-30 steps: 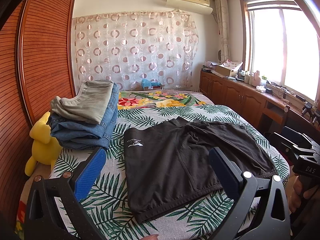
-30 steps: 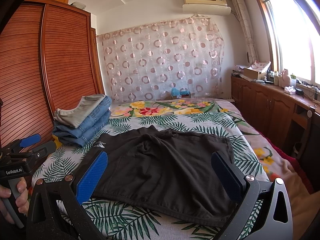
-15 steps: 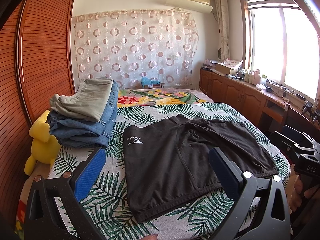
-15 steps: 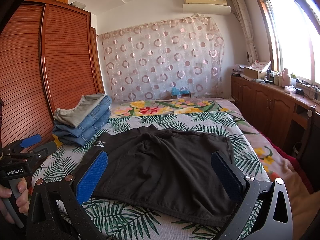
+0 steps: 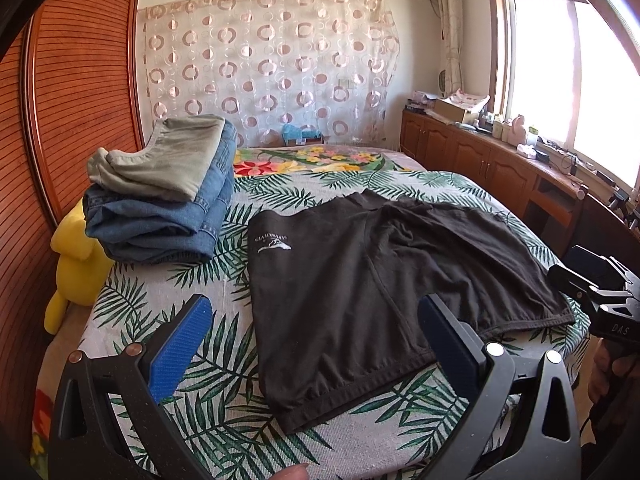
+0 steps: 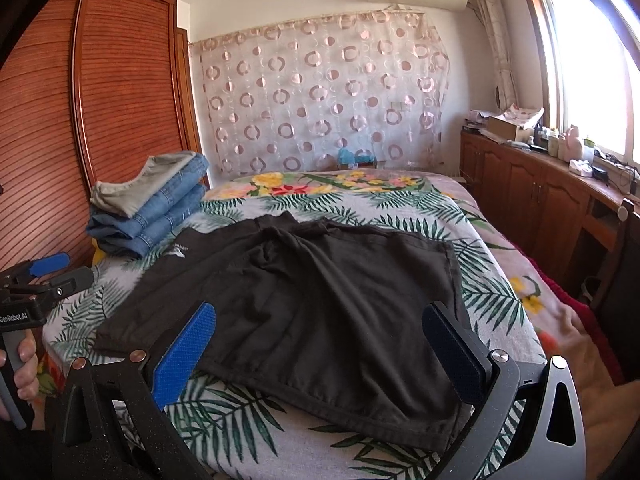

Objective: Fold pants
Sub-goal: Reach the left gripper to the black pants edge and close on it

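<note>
Black shorts (image 5: 360, 280) (image 6: 320, 304) with a small white logo lie spread flat on the leaf-print bed cover (image 5: 208, 400) (image 6: 224, 412), their hems toward the near edge. My left gripper (image 5: 316, 328) hovers open above the near left part of the shorts, nothing between its blue pads. My right gripper (image 6: 320, 336) is open too, held over the near hem on the right side. Each gripper also shows at the edge of the other's view, held in a hand.
A stack of folded jeans and grey trousers (image 5: 164, 188) (image 6: 152, 200) sits at the bed's left side by the wooden wardrobe (image 6: 100, 120). A yellow plush toy (image 5: 76, 264) leans beside it. Wooden cabinets (image 6: 532, 200) line the right wall under the window.
Both grippers stay open and nearly still; the left view has tilted down slightly. The shorts have not moved.
</note>
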A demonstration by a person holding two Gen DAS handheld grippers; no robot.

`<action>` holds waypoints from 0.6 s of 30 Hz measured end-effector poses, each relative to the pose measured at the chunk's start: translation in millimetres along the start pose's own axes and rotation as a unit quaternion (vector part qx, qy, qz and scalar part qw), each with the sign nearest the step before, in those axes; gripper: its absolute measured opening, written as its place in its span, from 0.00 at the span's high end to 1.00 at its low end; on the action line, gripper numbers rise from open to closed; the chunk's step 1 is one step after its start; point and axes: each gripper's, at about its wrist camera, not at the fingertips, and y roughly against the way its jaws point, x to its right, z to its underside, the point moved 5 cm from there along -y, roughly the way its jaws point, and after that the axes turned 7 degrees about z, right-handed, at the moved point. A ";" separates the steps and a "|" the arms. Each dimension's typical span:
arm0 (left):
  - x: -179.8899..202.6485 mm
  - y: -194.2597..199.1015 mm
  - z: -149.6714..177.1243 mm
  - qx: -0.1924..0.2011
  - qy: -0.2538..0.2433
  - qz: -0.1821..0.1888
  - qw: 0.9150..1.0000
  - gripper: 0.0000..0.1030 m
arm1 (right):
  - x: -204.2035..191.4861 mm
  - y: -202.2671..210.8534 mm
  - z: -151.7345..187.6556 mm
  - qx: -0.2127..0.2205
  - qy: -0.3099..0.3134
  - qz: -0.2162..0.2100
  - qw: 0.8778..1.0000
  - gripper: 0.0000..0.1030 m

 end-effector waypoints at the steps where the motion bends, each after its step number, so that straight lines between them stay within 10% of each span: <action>1: -0.1 -0.8 1.0 -0.003 0.000 0.000 1.000 0.00 | 0.6 -0.6 0.7 -0.003 0.003 0.002 1.000 0.00; 18: -30.3 -23.2 32.9 -0.055 0.024 -0.002 0.998 0.00 | 13.9 -8.5 10.4 -0.077 0.034 0.011 0.996 0.24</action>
